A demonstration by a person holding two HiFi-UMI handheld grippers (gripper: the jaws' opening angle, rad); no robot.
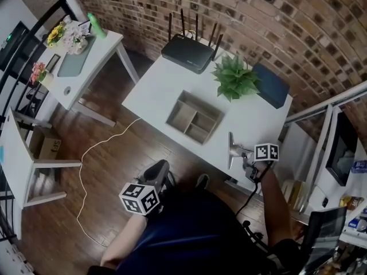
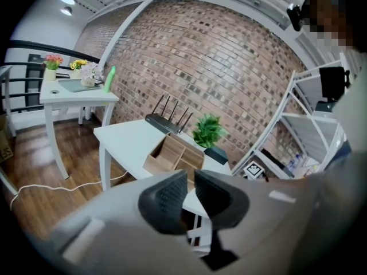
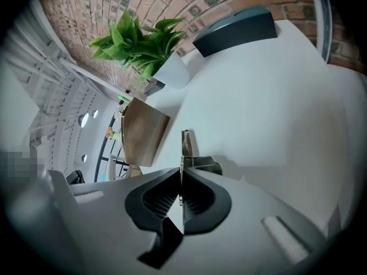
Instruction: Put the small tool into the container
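The small tool is a thin flat metal blade, standing up at the front right edge of the white table. My right gripper is shut on it. In the right gripper view the blade runs edge-on out of the pinched pads of that gripper. The wooden divided container sits mid-table to the tool's left, with nothing visible inside; it also shows as a brown box. My left gripper hangs off the table over the floor; its pads stand slightly apart with nothing between them.
A black router, a potted plant and a dark blue box line the table's far side by the brick wall. A second white table stands at left. A cable trails across the wood floor. Shelving stands at right.
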